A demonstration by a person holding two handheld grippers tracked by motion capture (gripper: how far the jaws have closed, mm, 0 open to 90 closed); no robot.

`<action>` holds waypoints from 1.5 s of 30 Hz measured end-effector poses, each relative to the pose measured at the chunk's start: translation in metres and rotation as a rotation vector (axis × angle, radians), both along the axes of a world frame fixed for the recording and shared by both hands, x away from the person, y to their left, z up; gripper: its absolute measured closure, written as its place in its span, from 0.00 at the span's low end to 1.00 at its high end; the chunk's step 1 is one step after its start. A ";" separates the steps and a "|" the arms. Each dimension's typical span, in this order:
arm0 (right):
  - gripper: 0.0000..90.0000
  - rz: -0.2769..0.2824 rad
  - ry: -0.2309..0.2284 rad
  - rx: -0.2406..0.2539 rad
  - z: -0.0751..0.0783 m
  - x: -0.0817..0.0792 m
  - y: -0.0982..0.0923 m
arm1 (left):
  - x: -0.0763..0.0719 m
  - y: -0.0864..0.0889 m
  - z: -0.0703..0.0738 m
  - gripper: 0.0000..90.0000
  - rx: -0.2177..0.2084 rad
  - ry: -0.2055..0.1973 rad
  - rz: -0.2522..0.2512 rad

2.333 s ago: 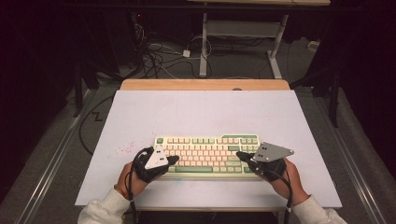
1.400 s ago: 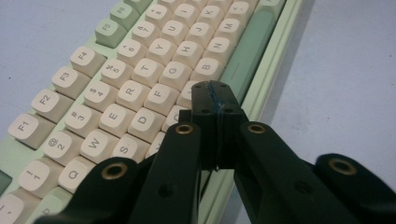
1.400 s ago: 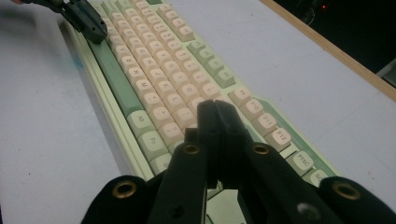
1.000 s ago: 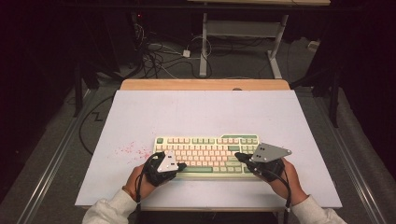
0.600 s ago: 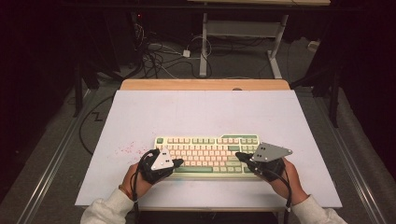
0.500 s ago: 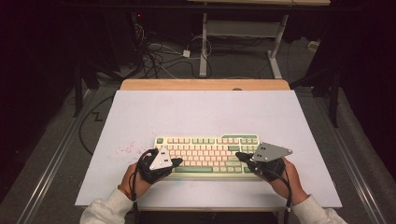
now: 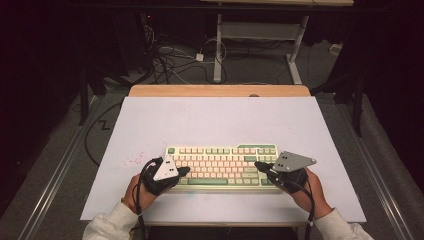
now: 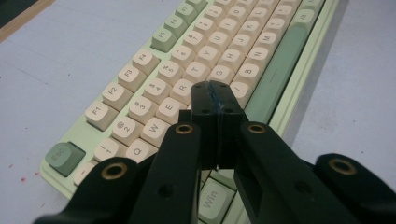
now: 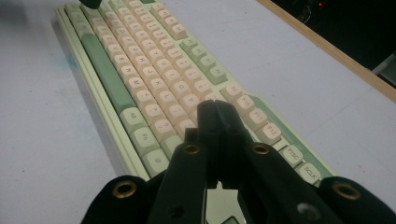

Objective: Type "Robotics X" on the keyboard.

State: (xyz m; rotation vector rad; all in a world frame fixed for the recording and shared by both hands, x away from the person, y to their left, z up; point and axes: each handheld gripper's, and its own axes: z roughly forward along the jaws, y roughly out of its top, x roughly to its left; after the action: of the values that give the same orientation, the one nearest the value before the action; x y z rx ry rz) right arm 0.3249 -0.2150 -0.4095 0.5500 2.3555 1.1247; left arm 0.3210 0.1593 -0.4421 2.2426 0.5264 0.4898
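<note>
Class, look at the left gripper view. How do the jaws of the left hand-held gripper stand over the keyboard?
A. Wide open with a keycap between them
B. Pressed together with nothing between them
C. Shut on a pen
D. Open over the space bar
B: the left hand-held gripper has its jaws closed flat against each other, empty, above the letter keys of the keyboard.

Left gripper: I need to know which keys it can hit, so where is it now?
In the high view the left gripper sits shut over the keyboard at its left end, tips above the letter keys near the spacebar.
</note>
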 end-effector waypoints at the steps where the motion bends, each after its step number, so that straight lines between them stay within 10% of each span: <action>1: 1.00 -0.001 0.000 0.002 0.000 0.000 -0.001 | 0.000 0.001 0.000 0.97 -0.003 -0.001 0.002; 45: 1.00 0.024 0.102 -0.091 -0.034 0.011 0.014 | 0.000 0.009 0.001 0.97 0.008 -0.004 0.019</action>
State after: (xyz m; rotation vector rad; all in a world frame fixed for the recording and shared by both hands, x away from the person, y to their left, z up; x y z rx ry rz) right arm 0.3361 -0.2007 -0.4433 0.5600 2.4930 1.0166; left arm 0.3211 0.1680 -0.4406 2.2459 0.5446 0.5071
